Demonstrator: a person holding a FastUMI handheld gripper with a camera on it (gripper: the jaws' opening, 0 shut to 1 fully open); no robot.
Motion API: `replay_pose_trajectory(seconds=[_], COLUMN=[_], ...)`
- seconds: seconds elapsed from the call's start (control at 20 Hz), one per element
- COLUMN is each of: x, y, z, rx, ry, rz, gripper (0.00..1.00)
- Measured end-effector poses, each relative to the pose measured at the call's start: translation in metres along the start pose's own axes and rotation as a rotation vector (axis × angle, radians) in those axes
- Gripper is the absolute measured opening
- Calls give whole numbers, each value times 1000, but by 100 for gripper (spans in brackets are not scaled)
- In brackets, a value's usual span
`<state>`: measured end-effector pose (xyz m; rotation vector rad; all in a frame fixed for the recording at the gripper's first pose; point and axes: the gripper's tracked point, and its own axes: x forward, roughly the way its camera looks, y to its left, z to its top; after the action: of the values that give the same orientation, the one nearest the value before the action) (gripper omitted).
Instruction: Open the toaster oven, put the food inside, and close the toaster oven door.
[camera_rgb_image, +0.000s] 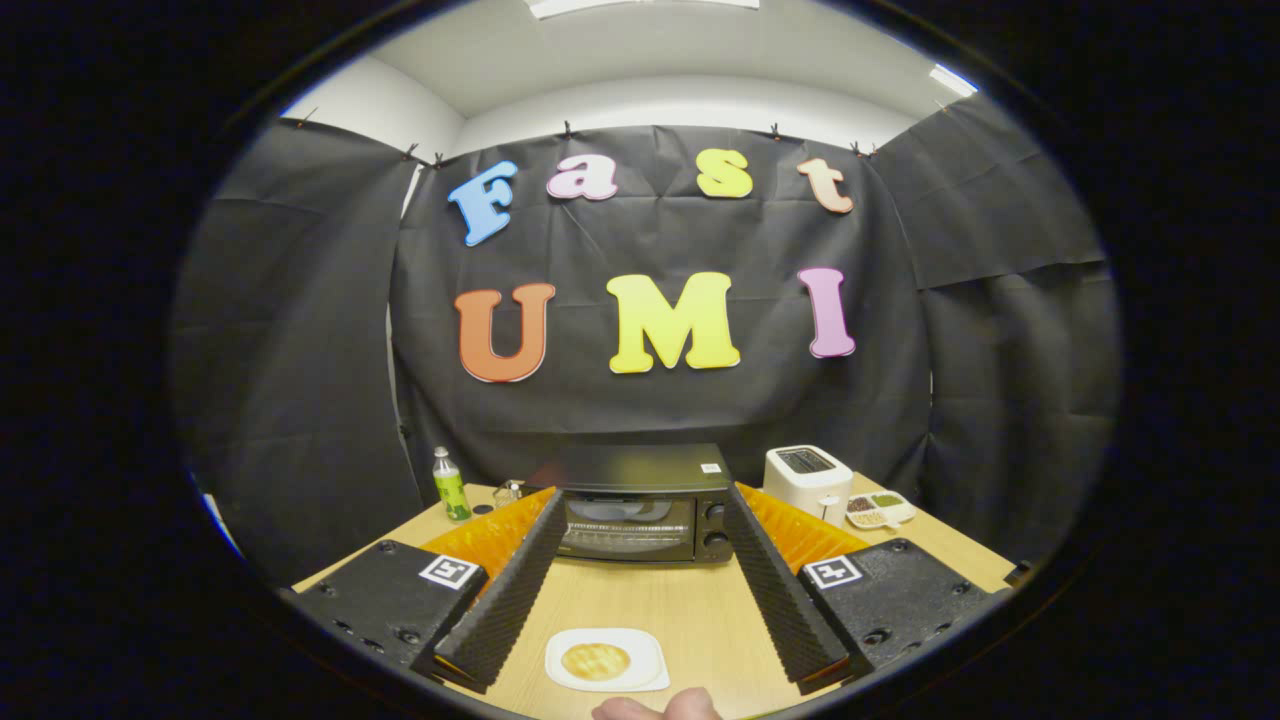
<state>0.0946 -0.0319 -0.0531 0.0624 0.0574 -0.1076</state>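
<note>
A black toaster oven (643, 503) stands at the back of the wooden table (690, 610), its glass door closed, two knobs on its right side. A round golden piece of food (596, 661) lies on a white square plate (607, 660) near the table's front edge, low between my fingers. My gripper (645, 512) is open, raised above the table, its two fingers spread wide with the fingertips framing the oven from a distance. Nothing is held between them.
A white slot toaster (807, 480) stands right of the oven, with a small divided dish (880, 510) of foods beside it. A green bottle (451, 486) and a small glass object (508, 491) stand left of the oven. A person's fingertips (655, 707) show in front of the plate.
</note>
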Motion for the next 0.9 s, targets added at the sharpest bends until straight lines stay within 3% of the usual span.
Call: replay_pose_trajectory(seconds=[0.55, 0.9], x=[122, 207], y=[14, 20], z=[17, -10], rx=[-11, -50], ry=[4, 41], rz=[-59, -90], gripper=[100, 100])
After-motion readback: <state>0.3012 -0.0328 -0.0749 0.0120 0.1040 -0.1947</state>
